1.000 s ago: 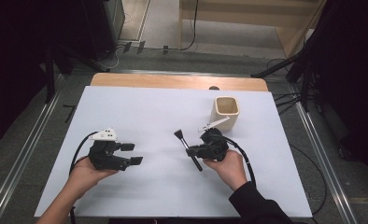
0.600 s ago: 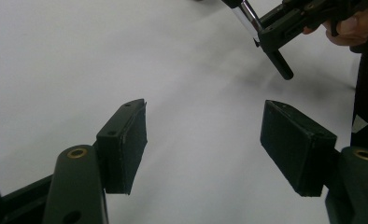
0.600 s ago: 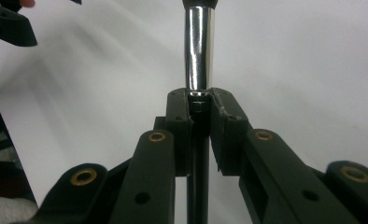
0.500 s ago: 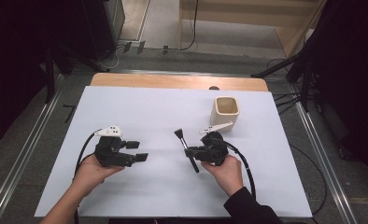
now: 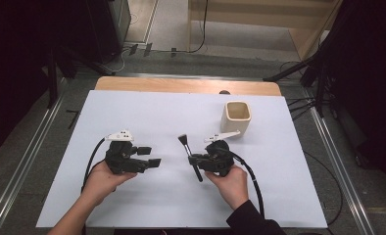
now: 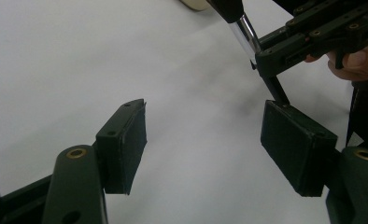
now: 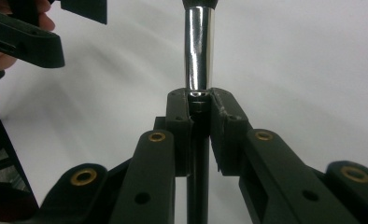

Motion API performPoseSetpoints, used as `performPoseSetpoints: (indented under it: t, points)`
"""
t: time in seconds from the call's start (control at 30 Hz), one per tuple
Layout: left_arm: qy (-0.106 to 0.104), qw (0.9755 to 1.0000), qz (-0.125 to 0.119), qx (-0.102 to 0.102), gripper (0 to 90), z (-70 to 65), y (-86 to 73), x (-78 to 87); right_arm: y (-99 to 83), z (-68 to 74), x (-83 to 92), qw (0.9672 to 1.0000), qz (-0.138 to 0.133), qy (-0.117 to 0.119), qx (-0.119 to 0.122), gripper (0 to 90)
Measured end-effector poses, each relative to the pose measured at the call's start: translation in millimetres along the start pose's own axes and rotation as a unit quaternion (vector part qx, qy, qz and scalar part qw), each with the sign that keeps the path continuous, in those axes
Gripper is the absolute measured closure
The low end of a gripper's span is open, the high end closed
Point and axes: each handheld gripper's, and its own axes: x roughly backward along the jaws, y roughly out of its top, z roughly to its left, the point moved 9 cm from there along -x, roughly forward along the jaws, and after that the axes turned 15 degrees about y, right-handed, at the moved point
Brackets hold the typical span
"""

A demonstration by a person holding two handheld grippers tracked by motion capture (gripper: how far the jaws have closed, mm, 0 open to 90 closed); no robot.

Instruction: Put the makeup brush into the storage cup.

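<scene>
- Right gripper, seen from the high view, is clamped on a makeup brush at mid-table; the brush lies roughly level, its black bristle head pointing far and slightly left, its handle end pointing near.
- Left gripper, to the left in that view, has its jaws spread wide with nothing between them, aimed right toward the brush but apart from it.
- A cream cup stands upright on the white table, far and right of the brush, well apart from both grippers.
- From the left gripper view, the two black pads stand wide open, and the brush's chrome ferrule with the right gripper on it sits beyond the right pad.
- From the right gripper view, the pads pinch the dark handle just below the ferrule, which rises straight up between them.
- My read is that the brush is headed for the cup. To do it well, keep the clamp firm, tip the brush upright before crossing the rim, and lower the handle end in centred so the light cup is not knocked over.
- If a handover comes first, the left pads should close on the bare handle, clear of the right jaws.
</scene>
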Motion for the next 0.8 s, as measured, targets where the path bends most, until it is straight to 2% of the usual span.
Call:
performPoseSetpoints:
  t: [0.1,0.37,0.8]
  points:
    - [-0.001,1.0000,0.001,0.003,32.2,-2.4,1.3,-1.7,0.5,3.0,-0.8,1.0000,-0.005,-0.008,0.003,79.8]
    - [-0.004,0.9998,-0.006,0.017,32.3,-3.7,6.7,-3.5,1.7,10.3,-7.0,0.9995,-0.029,-0.011,-0.002,79.8]
    - [-0.006,0.9995,-0.010,0.027,33.8,-7.6,13.4,-8.7,-2.9,10.6,-12.9,0.9977,-0.061,-0.002,-0.028,79.8]
